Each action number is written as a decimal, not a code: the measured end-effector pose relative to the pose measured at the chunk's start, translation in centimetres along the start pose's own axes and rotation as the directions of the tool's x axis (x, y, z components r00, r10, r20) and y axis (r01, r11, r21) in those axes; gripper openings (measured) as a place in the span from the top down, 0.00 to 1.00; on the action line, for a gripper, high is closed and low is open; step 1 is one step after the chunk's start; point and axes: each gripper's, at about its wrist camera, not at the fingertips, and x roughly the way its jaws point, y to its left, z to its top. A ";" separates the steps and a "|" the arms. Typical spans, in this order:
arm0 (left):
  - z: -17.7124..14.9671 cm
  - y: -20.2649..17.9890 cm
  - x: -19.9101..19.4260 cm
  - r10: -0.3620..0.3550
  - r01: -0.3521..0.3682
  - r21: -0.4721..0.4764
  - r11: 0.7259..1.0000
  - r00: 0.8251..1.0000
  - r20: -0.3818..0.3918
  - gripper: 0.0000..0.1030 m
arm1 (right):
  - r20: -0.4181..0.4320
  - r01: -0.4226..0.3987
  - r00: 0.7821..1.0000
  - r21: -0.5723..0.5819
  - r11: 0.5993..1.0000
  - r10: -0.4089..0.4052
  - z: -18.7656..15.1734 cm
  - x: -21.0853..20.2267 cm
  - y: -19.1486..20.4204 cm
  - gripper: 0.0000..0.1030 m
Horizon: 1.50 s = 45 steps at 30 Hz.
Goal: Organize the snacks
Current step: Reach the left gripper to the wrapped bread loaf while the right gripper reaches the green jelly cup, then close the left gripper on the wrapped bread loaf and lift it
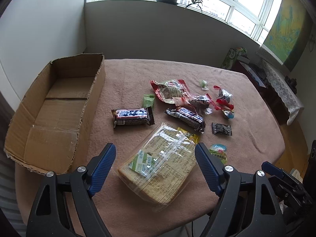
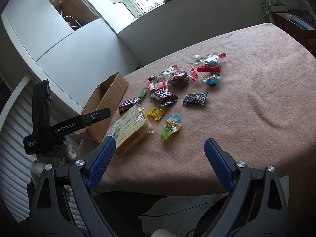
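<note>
Bread pack (image 1: 160,167) lies flat on the cloth just beside the empty cardboard box (image 1: 55,106), straddled untouched by the wide-spread left gripper (image 1: 155,158), probably lining up a grasp; right gripper (image 2: 158,154), likewise wide and empty, hangs farther from the box.

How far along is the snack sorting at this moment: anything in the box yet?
Done: nothing; the box looks empty.

In hand: nothing gripped. The left gripper is open astride the bread pack, pads not pressing. The right gripper is open over bare tablecloth.

Left: everything, including both chocolate bars, the jelly cup and the small candies beyond.
</note>
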 end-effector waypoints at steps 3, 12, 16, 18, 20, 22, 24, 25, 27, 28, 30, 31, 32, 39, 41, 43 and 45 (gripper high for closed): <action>0.6 0.4 1.3 -0.006 0.006 -0.009 1.000 0.999 -0.046 0.21 | -0.016 -0.017 1.000 0.002 1.000 0.018 0.0 0.4 0.3 0.16; 0.7 2.0 4.1 -0.077 0.064 -0.074 0.995 0.979 -0.187 0.39 | -0.050 -0.088 0.995 -0.014 0.996 0.087 -0.2 1.4 1.7 0.19; -0.3 2.5 3.6 -0.085 0.071 -0.077 0.994 0.977 -0.196 0.41 | -0.067 -0.100 0.993 -0.024 0.995 0.098 0.0 2.0 2.1 0.27; -0.9 2.7 2.9 -0.095 0.082 -0.077 0.994 0.977 -0.189 0.41 | -0.080 -0.112 0.991 -0.017 0.994 0.111 -0.1 2.3 2.2 0.28; -1.6 3.0 2.1 -0.110 0.096 -0.083 0.992 0.977 -0.182 0.42 | -0.098 -0.123 0.988 -0.006 0.992 0.121 -0.1 3.0 2.1 0.33; -2.2 2.9 1.3 -0.116 0.104 -0.082 0.991 0.980 -0.165 0.41 | -0.117 -0.128 0.985 0.001 0.992 0.127 0.0 3.7 2.2 0.39; -2.9 2.6 0.7 -0.120 0.110 -0.079 0.991 0.982 -0.143 0.42 | -0.134 -0.132 0.982 0.016 0.991 0.133 0.1 4.5 2.1 0.42; -3.4 2.3 0.3 -0.119 0.110 -0.078 0.991 0.985 -0.127 0.42 | -0.144 -0.137 0.980 0.027 0.990 0.140 0.2 4.9 2.0 0.43; -4.5 1.9 -0.4 -0.108 0.102 -0.071 0.992 0.990 -0.086 0.42 | -0.157 -0.138 0.977 0.043 0.990 0.143 0.3 5.6 1.8 0.44; -5.1 1.3 -0.5 -0.100 0.096 -0.063 0.993 0.993 -0.066 0.42 | -0.157 -0.135 0.977 0.047 0.990 0.141 0.5 5.7 1.7 0.44; -6.0 0.5 -0.8 -0.088 0.086 -0.057 0.995 0.995 -0.038 0.42 | -0.160 -0.129 0.978 0.051 0.990 0.135 0.8 6.1 1.7 0.45; -6.4 0.3 -0.9 -0.083 0.082 -0.056 0.995 0.996 -0.025 0.42 | -0.163 -0.127 0.977 0.052 0.991 0.134 1.0 6.2 1.6 0.45; -6.6 0.3 -1.0 -0.081 0.080 -0.062 0.995 0.997 -0.016 0.42 | -0.166 -0.129 0.977 0.050 0.990 0.135 1.1 6.3 1.7 0.47; -7.3 -1.1 -0.9 -0.023 0.023 -0.007 1.000 0.999 0.043 0.41 | -0.197 -0.143 0.969 0.034 0.989 0.147 1.2 7.7 2.7 0.50; -7.7 -1.0 -0.9 -0.032 0.031 0.012 0.999 0.996 0.081 0.41 | -0.209 -0.136 0.968 0.031 0.990 0.139 1.1 8.1 2.8 0.50; -7.9 -0.5 -0.9 -0.055 0.054 0.013 0.998 0.993 0.102 0.41 | -0.225 -0.132 0.965 0.027 0.991 0.135 0.8 8.6 2.9 0.51; -7.9 0.2 -0.7 -0.071 0.071 -0.001 0.997 0.994 0.089 0.40 | -0.235 -0.126 0.964 0.018 0.992 0.127 0.5 8.9 3.1 0.51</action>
